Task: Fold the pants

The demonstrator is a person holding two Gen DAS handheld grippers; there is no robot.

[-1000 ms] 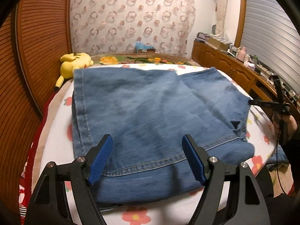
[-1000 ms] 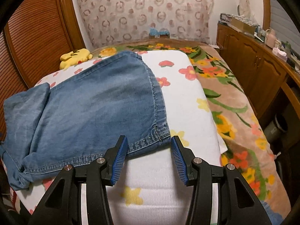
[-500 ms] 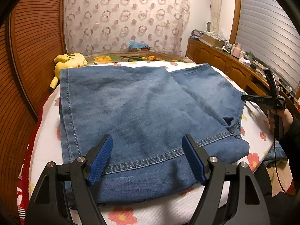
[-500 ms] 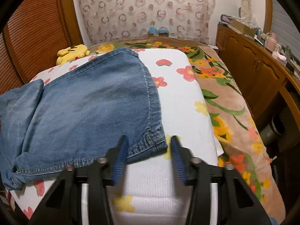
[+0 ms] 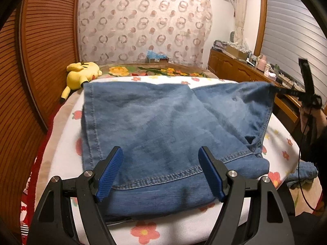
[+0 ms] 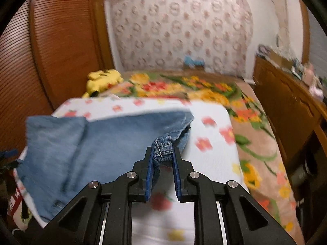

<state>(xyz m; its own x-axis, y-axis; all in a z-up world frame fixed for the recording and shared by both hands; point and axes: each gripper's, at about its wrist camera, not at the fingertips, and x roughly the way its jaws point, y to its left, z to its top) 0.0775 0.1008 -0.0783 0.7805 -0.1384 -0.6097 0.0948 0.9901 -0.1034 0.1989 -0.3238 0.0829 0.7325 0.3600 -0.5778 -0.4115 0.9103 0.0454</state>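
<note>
Blue denim pants (image 5: 155, 126) lie partly folded on a white flowered sheet (image 5: 61, 155) on the bed. My left gripper (image 5: 161, 169) is open, its blue pads hovering over the pants' near hem. My right gripper (image 6: 162, 153) is shut on a corner of the pants (image 6: 163, 147) and holds it lifted above the sheet (image 6: 212, 143); the denim (image 6: 98, 140) hangs away to the left. In the left wrist view the right gripper (image 5: 306, 94) shows at the far right, pulling that corner up.
A yellow plush toy (image 5: 81, 75) lies at the bed's far left by the wooden slatted wall (image 5: 30, 81). A wooden dresser (image 5: 245, 71) with clutter stands along the right. A flowered blanket (image 6: 255, 143) covers the bed's right side.
My right gripper has closed on the pants' corner and lifted it off the sheet. My left gripper stays open over the near hem.
</note>
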